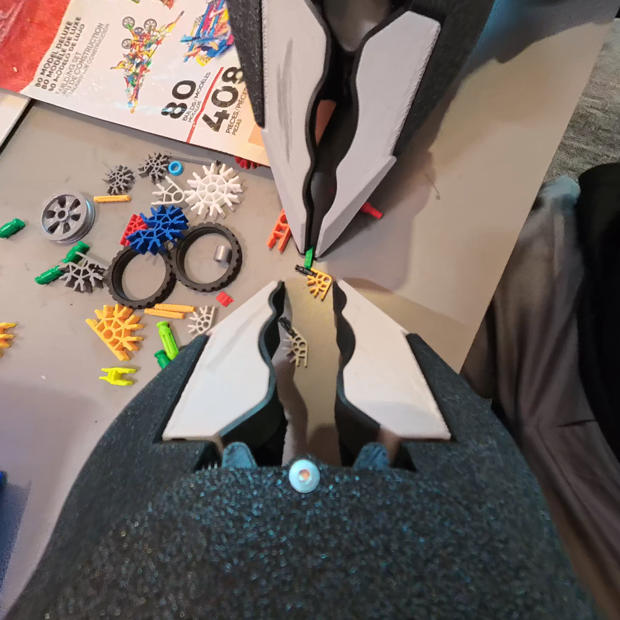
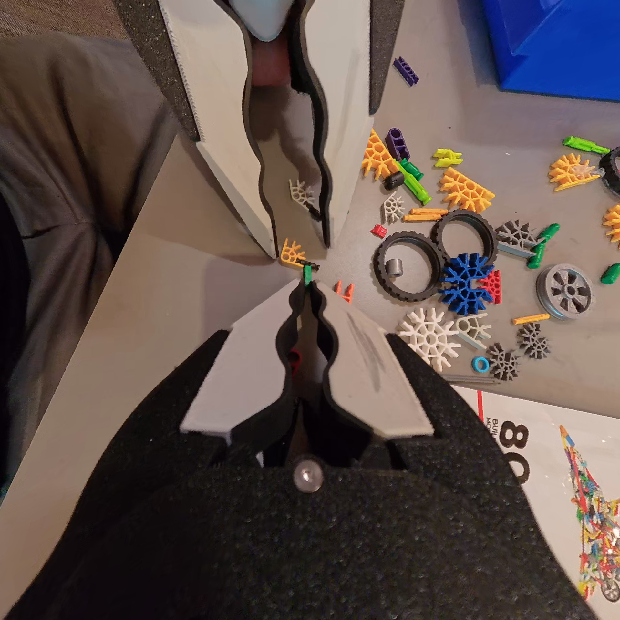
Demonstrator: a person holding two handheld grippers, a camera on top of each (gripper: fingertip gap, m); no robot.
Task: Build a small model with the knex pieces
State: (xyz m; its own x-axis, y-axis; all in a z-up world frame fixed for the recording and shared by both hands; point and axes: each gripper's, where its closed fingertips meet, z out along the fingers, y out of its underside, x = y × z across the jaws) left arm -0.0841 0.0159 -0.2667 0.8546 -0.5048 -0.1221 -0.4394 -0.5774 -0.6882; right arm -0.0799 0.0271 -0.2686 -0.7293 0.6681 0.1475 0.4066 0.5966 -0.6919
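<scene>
While the left gripper point(image 1: 308, 285) sits spread, a small yellow plastic connector with a black rod point(image 1: 318, 281) lies between its tips. Opposite, the right gripper point(image 2: 307, 285) pinches a short green plastic rod point(image 2: 307, 274) touching that connector, not visibly seated. Beyond: black rubber tyres point(image 1: 208, 256).

Soft, warm indoor light falls evenly on the bench point(image 1: 436, 261), with broad, blurred shadows under each hand-held gripper point(image 1: 307, 285). Wide-angle lenses bend straight lines near the edges. The small toy parts are sharp mid-frame; the near gripper bodies are soft. A faint sheen shows on the booklet point(image 2: 553, 469).
</scene>
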